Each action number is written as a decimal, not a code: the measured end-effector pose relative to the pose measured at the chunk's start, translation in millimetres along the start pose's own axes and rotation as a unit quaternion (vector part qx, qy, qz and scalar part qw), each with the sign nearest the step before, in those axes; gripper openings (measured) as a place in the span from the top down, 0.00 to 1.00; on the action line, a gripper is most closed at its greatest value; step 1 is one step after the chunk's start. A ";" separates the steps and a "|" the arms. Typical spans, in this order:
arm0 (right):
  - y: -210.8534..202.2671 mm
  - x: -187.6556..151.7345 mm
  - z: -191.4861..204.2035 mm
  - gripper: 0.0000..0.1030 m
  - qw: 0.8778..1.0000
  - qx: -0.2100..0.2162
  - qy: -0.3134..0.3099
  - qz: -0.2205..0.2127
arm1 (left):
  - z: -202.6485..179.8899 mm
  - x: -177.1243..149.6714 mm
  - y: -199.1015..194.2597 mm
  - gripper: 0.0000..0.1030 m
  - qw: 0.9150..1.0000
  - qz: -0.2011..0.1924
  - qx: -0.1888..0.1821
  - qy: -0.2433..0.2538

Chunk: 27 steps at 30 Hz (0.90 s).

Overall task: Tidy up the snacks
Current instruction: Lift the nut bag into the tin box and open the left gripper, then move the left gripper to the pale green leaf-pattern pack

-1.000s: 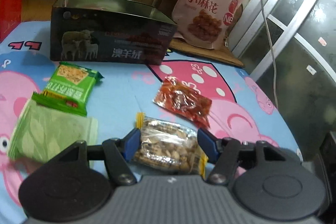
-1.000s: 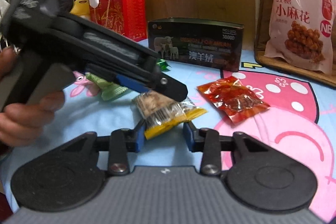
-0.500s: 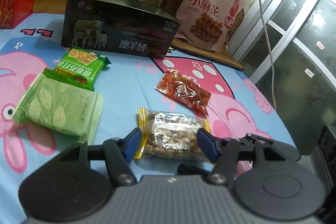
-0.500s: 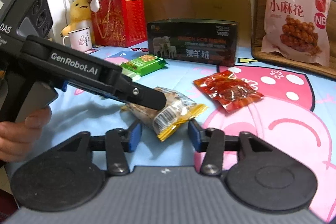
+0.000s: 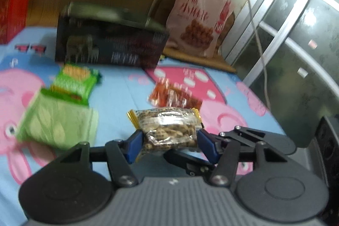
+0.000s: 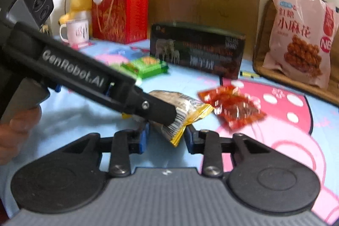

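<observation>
My left gripper [image 5: 168,144] is shut on a clear peanut snack pack with yellow ends [image 5: 167,128] and holds it lifted off the cloth. In the right wrist view the pack [image 6: 182,111] hangs from the left gripper's black fingers [image 6: 156,109]. My right gripper [image 6: 166,138] is open, its blue pads on either side of the pack's lower yellow end, just below it. A red snack pack [image 5: 173,96] [image 6: 233,107] lies on the cloth beyond. A dark open tin box [image 5: 110,46] [image 6: 197,50] stands at the back.
Two green packs [image 5: 74,84] [image 5: 57,122] lie at the left. A big pink snack bag [image 6: 303,35] leans on a wooden tray at the back right. A red box [image 6: 120,14], a mug [image 6: 76,32] and plush toys stand at the back left.
My left gripper has closed on the peanut pack and lifted it off the cloth. My right gripper has narrowed and come up under the pack's end.
</observation>
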State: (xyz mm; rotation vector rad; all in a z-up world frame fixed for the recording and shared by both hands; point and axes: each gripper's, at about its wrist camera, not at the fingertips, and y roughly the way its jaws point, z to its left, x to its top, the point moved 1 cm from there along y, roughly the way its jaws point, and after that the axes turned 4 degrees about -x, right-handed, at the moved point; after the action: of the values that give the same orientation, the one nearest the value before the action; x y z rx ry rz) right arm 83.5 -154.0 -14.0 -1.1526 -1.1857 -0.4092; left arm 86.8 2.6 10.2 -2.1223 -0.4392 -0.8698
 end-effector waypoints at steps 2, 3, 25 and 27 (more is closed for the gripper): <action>-1.6 10.2 -2.4 0.64 1.000 0.001 0.002 -0.019 | 1.4 13.5 -5.7 0.46 1.000 -0.014 -0.008 0.000; -1.0 16.0 -3.2 0.64 1.000 -0.001 0.001 -0.028 | 2.4 21.0 -7.5 0.46 1.000 -0.019 -0.009 0.001; 93.6 106.0 -43.7 0.45 0.996 -0.023 -0.009 -0.082 | 79.1 132.2 -3.4 0.40 0.991 -0.099 0.079 -0.042; 77.3 92.3 -40.9 0.45 0.997 0.001 0.015 -0.079 | 87.4 110.7 -23.6 0.40 0.990 -0.103 0.082 -0.053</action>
State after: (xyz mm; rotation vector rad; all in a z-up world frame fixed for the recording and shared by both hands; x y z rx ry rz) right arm 199.4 -129.7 32.2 -1.0507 -1.2562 -0.5438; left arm 189.9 87.5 61.3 -2.0009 -0.7712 -0.8070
